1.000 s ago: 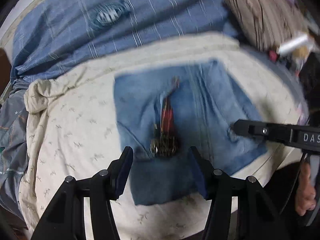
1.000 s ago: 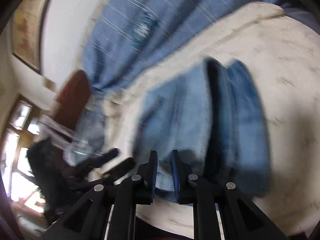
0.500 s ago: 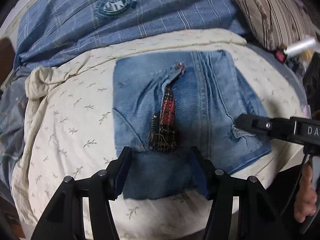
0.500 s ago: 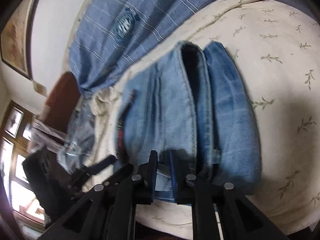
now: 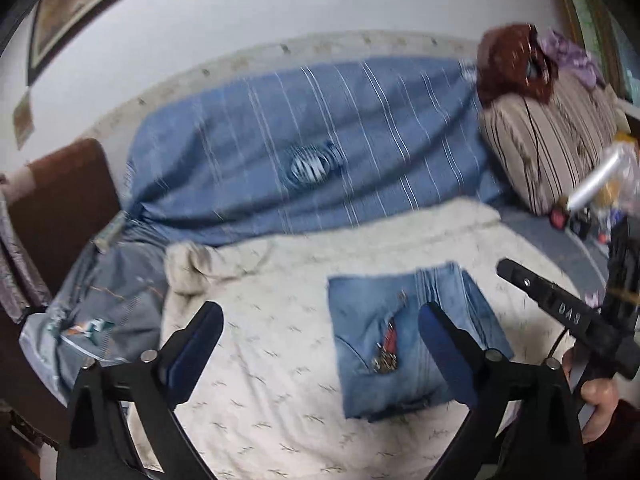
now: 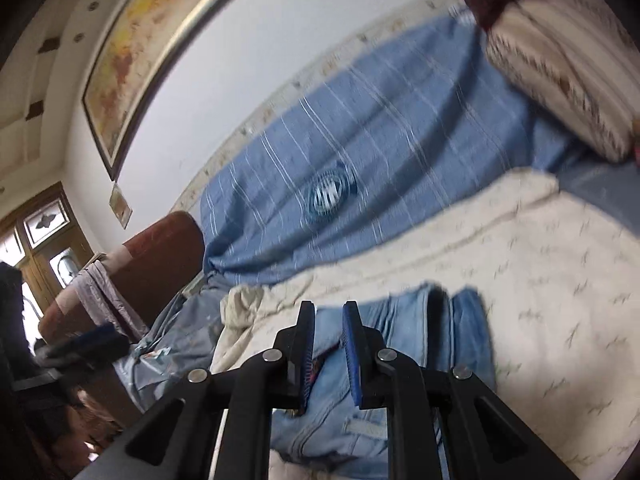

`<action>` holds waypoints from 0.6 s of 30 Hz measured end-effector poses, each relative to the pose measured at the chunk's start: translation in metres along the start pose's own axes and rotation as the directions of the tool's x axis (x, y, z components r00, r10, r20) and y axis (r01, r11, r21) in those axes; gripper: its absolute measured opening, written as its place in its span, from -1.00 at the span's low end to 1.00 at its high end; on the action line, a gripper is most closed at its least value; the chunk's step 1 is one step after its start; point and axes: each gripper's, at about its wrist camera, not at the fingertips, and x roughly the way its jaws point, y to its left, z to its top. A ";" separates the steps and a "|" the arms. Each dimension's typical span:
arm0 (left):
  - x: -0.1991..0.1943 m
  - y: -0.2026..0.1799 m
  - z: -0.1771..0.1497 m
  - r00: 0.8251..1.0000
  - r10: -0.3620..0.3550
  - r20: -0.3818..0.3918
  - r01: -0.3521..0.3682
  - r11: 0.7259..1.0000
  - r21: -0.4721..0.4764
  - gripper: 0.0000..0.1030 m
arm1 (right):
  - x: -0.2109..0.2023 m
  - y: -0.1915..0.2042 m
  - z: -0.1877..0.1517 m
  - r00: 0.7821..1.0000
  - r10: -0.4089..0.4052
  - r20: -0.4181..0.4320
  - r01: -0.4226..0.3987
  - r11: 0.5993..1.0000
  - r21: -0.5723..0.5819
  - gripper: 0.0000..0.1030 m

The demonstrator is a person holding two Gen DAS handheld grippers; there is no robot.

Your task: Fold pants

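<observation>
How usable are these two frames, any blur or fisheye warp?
Left wrist: motion-smeared blue striped sheet, folded jeans softer but readable, edges bowed. Right wrist: heavier smear on jeans and cream blanket; wall picture frame curved by the lens.

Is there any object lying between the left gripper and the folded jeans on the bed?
Nothing visible stands between them. The left gripper hangs open above the cream bedspread, and the folded jeans lie flat just ahead of its right finger, with only bare bedspread around them. The right gripper is off to the side.
</observation>
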 end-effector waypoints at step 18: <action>0.019 0.047 -0.007 0.967 0.252 0.019 -0.249 0.962 -0.111 1.00 | -0.041 -0.044 0.023 0.981 -0.118 0.157 0.103 0.989 0.102 0.54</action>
